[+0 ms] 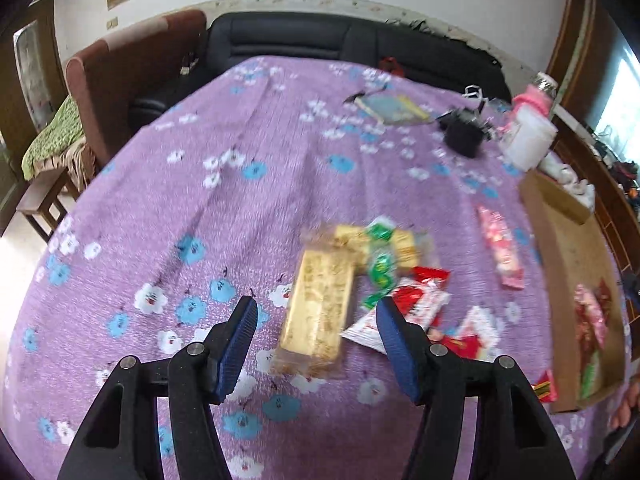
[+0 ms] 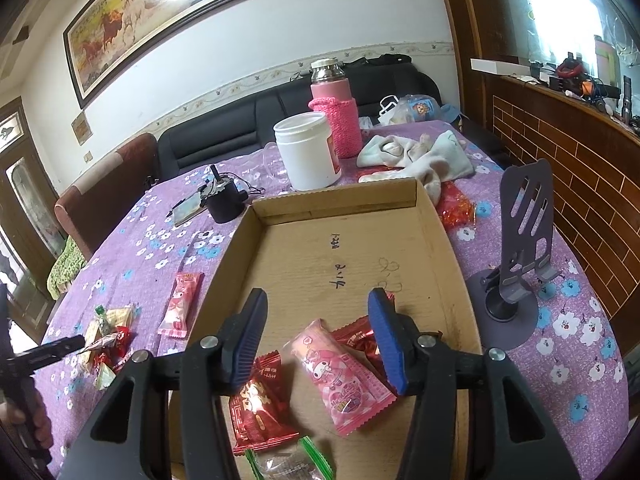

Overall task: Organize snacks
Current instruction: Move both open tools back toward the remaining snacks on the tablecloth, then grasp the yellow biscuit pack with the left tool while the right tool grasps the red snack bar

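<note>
My left gripper (image 1: 316,312) is open and empty, just above a long golden biscuit pack (image 1: 320,308) lying between its fingers on the purple cloth. Behind it lie more biscuit packs (image 1: 400,246), green candies (image 1: 380,268) and red-white wrappers (image 1: 420,300). A pink snack pack (image 1: 502,246) lies nearer the cardboard box (image 1: 560,248). My right gripper (image 2: 318,332) is open and empty over the cardboard box (image 2: 440,248), above a pink snack pack (image 2: 340,376) and red packs (image 2: 260,408) lying in it. The left gripper (image 2: 60,346) shows over the snack pile (image 2: 108,336).
A white jar (image 2: 308,150), a pink-sleeved flask (image 2: 334,108) and a crumpled cloth (image 2: 416,152) stand behind the box. A phone stand (image 2: 516,256) is to its right. A black device (image 2: 226,200) and a booklet (image 1: 392,108) lie farther back. Another pink pack (image 2: 180,304) lies left of the box.
</note>
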Demonstrator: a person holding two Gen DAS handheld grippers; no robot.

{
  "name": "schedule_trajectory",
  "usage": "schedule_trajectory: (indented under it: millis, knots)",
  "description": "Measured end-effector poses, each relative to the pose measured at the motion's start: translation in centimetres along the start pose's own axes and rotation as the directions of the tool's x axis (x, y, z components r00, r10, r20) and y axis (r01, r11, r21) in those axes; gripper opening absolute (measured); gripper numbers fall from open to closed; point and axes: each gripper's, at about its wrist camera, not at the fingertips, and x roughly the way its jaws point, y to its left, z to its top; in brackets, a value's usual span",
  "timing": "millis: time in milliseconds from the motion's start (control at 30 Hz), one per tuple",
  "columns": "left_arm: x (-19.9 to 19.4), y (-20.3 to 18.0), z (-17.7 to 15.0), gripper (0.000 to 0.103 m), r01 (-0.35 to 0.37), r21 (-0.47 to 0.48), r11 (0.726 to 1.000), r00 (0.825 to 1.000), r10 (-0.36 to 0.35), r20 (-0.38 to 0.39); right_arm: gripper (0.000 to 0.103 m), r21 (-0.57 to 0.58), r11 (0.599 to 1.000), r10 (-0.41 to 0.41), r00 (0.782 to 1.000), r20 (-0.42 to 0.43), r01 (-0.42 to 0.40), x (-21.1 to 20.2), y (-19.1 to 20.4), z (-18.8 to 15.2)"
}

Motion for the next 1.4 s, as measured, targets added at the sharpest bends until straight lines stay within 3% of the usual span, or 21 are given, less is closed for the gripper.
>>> schedule_trajectory:
  millis: [167, 233, 333, 433, 567, 633, 700, 767, 833, 933, 1000, 1067, 1133, 1167, 1200, 1367, 1400]
  knots:
    - [1.7, 0.3, 0.0, 0.065, -0.037, 0.016, 0.999, 0.999, 0.037, -0.014, 0.051, -0.012, 1.0, 0.008, 1.0, -0.002, -0.008, 0.0, 0.5, -0.2]
    - [2.3, 0.2, 0.2, 0.056, -0.053, 0.03, 0.998, 0.998, 0.053, -0.017, 0.051, -0.021, 1.0, 0.017, 1.0, -0.002, -0.017, -0.1, 0.9, -0.3]
    - [2.7, -0.1, 0.1, 0.053, -0.094, 0.072, 0.993, 0.996, 0.094, 0.0, 0.052, -0.043, 0.999, 0.033, 0.999, 0.003, -0.033, -0.2, 1.7, -0.5]
    - [2.5, 0.3, 0.2, 0.037, -0.093, 0.053, 0.994, 0.996, 0.093, 0.007, 0.052, -0.069, 0.996, 0.065, 0.998, 0.01, -0.064, -0.5, 2.7, -0.7]
    - [2.0, 1.7, 0.0, 0.036, -0.123, 0.013, 0.992, 0.992, 0.123, 0.021, 0.054, -0.135, 0.979, 0.156, 0.988, 0.0, -0.154, -1.1, 4.6, -1.2]
    - [1.9, 2.2, 0.0, 0.036, -0.107, -0.014, 0.994, 0.994, 0.108, 0.018, 0.056, -0.191, 0.952, 0.233, 0.971, -0.053, -0.239, -0.9, 6.3, -1.8]
    - [1.7, 2.4, 0.1, 0.036, -0.107, -0.024, 0.994, 0.994, 0.107, 0.024, 0.056, -0.24, 0.906, 0.323, 0.935, -0.144, -0.349, -0.5, 8.1, -2.7]
    - [1.6, 2.5, 0.1, 0.036, -0.104, -0.032, 0.994, 0.994, 0.106, 0.035, 0.056, -0.272, 0.837, 0.411, 0.873, -0.262, -0.475, 0.1, 10.3, -4.2]
    - [1.2, 2.6, 0.2, 0.036, -0.094, -0.04, 0.995, 0.994, 0.096, 0.051, 0.056, -0.308, 0.793, 0.427, 0.84, -0.335, -0.526, 0.4, 11.8, -5.2]
    - [0.6, 2.7, 0.3, 0.036, -0.098, -0.044, 0.994, 0.991, 0.102, 0.082, 0.056, -0.435, 0.747, 0.354, 0.855, -0.38, -0.503, 0.5, 13.8, -6.3]
    - [0.3, 2.7, 0.4, 0.036, -0.101, -0.042, 0.994, 0.99, 0.104, 0.097, 0.056, -0.47, 0.706, 0.33, 0.834, -0.443, -0.53, 0.7, 14.7, -6.6]
    - [0.2, 2.5, 0.4, 0.036, -0.101, -0.031, 0.994, 0.989, 0.104, 0.105, 0.056, -0.559, 0.645, 0.261, 0.838, -0.479, -0.521, 0.9, 15.8, -6.7]
    - [0.0, 2.3, 0.4, 0.036, -0.105, -0.024, 0.994, 0.988, 0.107, 0.111, 0.056, -0.617, 0.582, 0.179, 0.823, -0.538, -0.53, 1.7, 16.4, -7.1]
    - [-0.1, 2.1, 0.4, 0.036, -0.105, -0.02, 0.994, 0.988, 0.106, 0.115, 0.056, -0.66, 0.559, 0.12, 0.837, -0.535, -0.502, 2.2, 16.8, -7.2]
    - [-0.1, 2.1, 0.4, 0.036, -0.102, -0.019, 0.995, 0.988, 0.103, 0.117, 0.056, -0.674, 0.546, 0.089, 0.834, -0.545, -0.498, 2.6, 17.0, -7.3]
    - [-0.3, 1.8, 0.4, 0.036, -0.087, -0.013, 0.996, 0.989, 0.088, 0.12, 0.054, -0.753, 0.409, -0.089, 0.799, -0.594, -0.515, 4.7, 18.5, -9.5]
    - [-0.4, 1.8, 0.4, 0.036, -0.082, -0.012, 0.997, 0.989, 0.083, 0.121, 0.025, -0.742, 0.418, -0.074, 0.794, -0.603, -0.525, 4.6, 18.6, -9.2]
